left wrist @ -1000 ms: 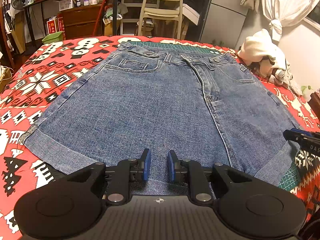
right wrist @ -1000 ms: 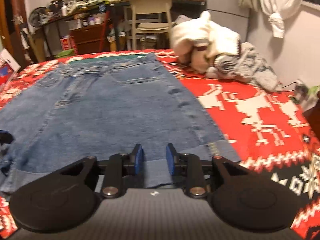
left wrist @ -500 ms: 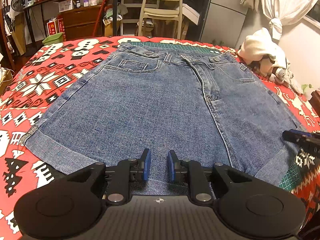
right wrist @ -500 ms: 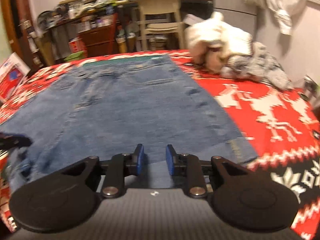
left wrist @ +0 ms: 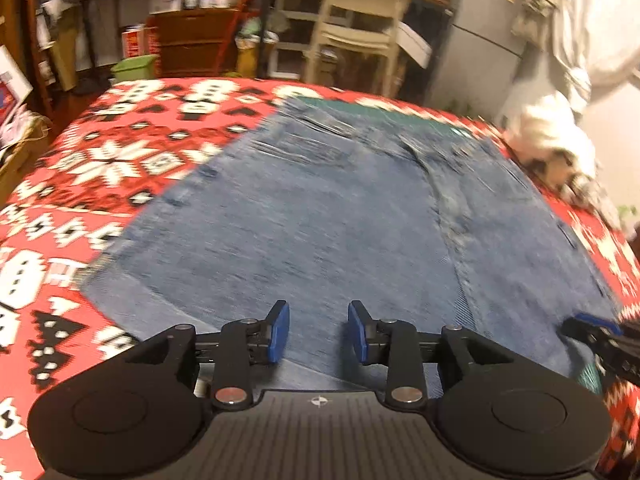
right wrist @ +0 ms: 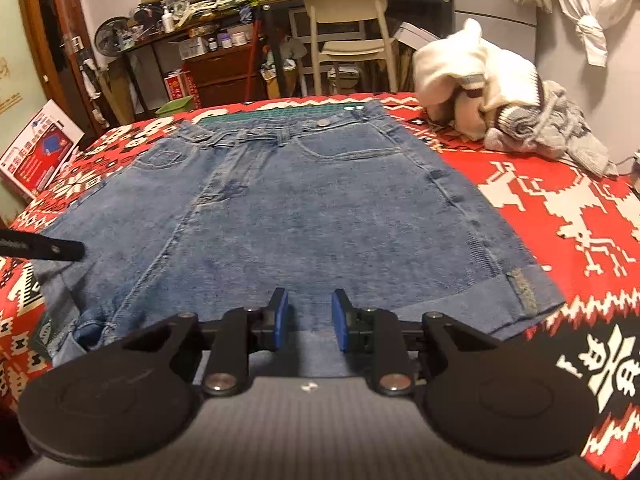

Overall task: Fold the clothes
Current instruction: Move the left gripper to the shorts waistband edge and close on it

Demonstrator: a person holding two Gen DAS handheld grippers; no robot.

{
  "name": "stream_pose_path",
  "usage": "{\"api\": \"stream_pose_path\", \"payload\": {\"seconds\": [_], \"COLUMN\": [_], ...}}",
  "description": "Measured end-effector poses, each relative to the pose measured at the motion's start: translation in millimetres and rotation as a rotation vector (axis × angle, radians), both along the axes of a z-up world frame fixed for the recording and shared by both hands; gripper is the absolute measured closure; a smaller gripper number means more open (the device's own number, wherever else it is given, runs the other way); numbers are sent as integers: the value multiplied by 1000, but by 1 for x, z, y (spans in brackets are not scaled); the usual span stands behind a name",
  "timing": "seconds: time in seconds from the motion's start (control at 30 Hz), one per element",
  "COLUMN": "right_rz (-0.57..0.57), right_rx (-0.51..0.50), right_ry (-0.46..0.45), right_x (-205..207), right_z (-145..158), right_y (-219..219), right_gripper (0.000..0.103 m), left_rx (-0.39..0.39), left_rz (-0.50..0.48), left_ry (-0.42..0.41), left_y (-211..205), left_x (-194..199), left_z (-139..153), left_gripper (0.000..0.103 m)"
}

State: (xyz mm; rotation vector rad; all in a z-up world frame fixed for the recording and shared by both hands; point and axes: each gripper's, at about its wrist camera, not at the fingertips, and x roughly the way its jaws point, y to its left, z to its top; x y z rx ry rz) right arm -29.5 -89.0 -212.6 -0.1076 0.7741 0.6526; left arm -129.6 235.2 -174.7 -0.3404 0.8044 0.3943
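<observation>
Denim shorts (right wrist: 304,208) lie flat on a red patterned blanket (right wrist: 560,208). Left tool (left wrist: 318,332) and right tool (right wrist: 307,320): jaws narrowly parted, empty, above the hem. Heaped clothes (right wrist: 500,92) lie beside the waistband.

Both my cameras sit low at the near edge of the bed (right wrist: 560,208), close over the shorts' (right wrist: 304,208) hems, facing the far edge and the chair (right wrist: 348,36). My left view, blurred, looks from the near-left; my right from the near-right. They share the shorts, the chair and the pile (right wrist: 500,88) at the far-right corner.
</observation>
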Motion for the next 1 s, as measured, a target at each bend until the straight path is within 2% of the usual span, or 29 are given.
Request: {"api": "stream_pose_path", "payload": {"seconds": [0.2,0.3,0.47,0.53,0.7,0.77,1.0], "right_rz": [-6,1,8,7,6,6,6], "right_rx": [-1,-1,-5,-4,-8,-10,-12], "right_ry": [2,0,1,2,2,2,5], "right_x": [3,1,0,0,0,0,-1], "right_z": [-2,-3,-3,-2,-2,-2,-1], "right_y": [-3,0,1,1,2,2,2], "right_gripper": [76,76,76,76,76,76,76], "left_rx": [35,20,-13,-26,-51,-31,39], "left_rz": [153,205,247,264,301,293,263], "left_ry": [-24,-47,-65,-72,-86,-79,-51], "left_y": [44,66,87,96,115,113,107], "left_x": [-29,-44,-55,-59,-68,-66,-60], "left_z": [8,7,1,-2,-8,-10,-17], "left_gripper": [71,71,73,80,81,81,70]}}
